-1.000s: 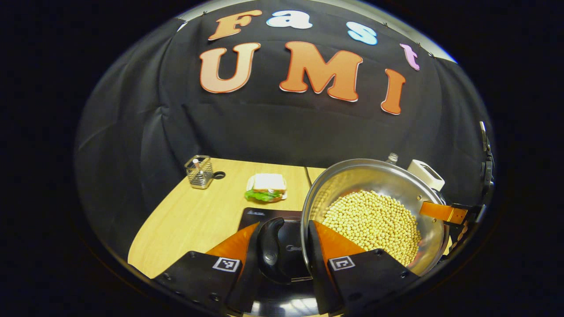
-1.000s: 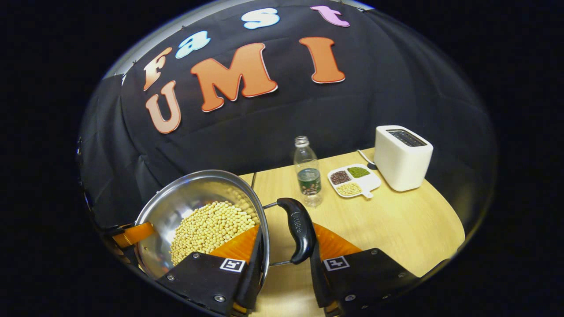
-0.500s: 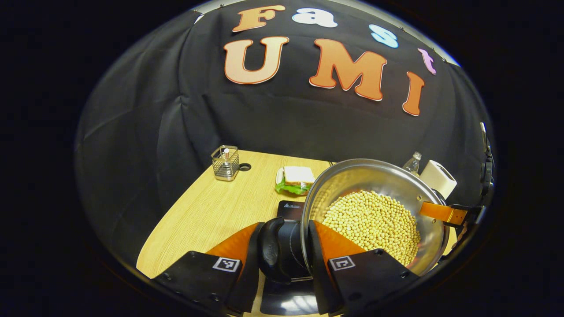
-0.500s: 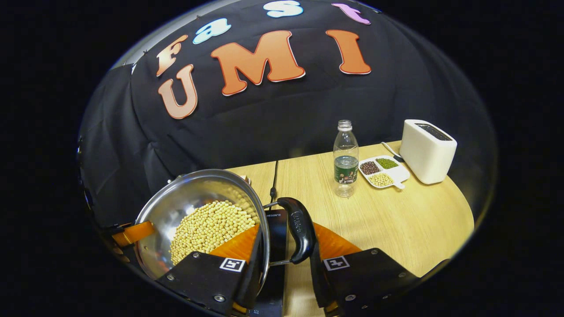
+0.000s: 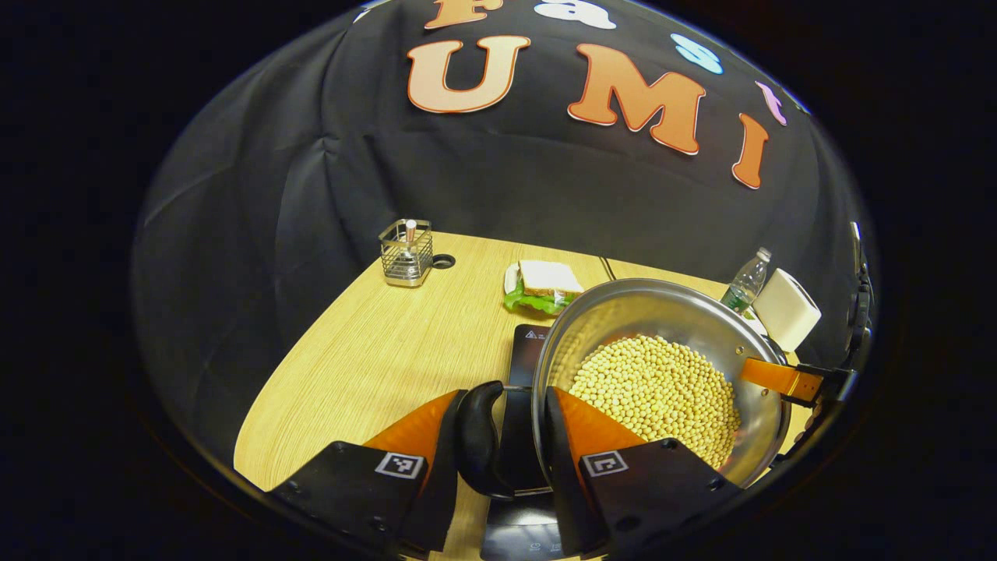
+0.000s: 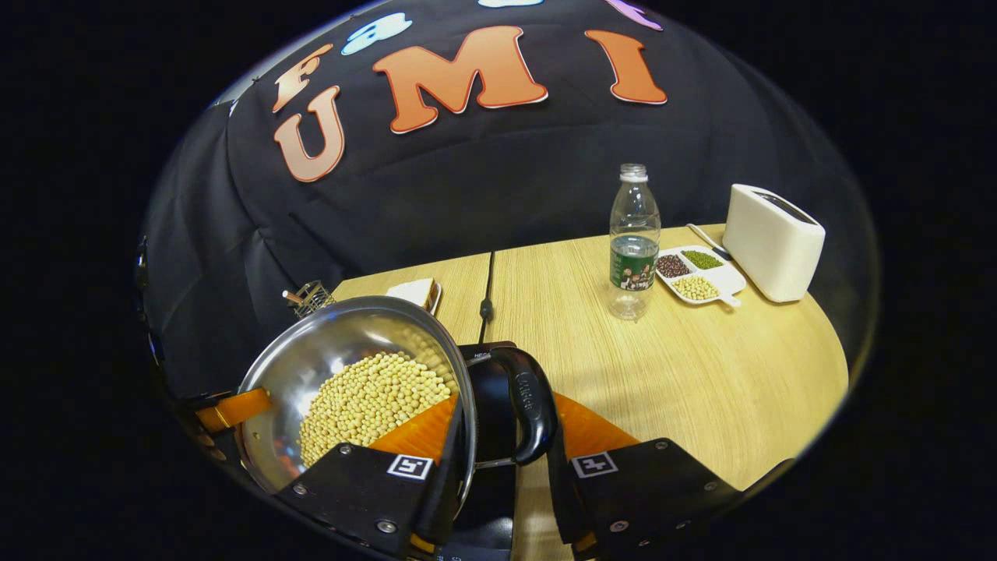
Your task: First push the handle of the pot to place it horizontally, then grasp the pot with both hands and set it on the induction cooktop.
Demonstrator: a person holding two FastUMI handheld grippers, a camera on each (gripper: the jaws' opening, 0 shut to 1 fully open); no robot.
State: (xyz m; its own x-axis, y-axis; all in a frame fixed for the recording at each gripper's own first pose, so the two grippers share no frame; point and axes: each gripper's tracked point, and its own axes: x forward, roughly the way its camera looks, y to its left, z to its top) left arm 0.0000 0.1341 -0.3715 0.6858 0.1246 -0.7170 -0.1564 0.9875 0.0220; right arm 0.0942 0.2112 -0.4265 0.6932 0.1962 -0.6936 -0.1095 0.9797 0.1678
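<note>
While both grippers clamp its side handles, the pot of beans hangs over the induction cooktop. Left gripper fingers pinch the left handle, right gripper the right handle. Sandwich far; bottle, toaster right.

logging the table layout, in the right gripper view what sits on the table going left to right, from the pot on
pot → sandwich → cooktop → water bottle → divided dish of beans → toaster
</note>
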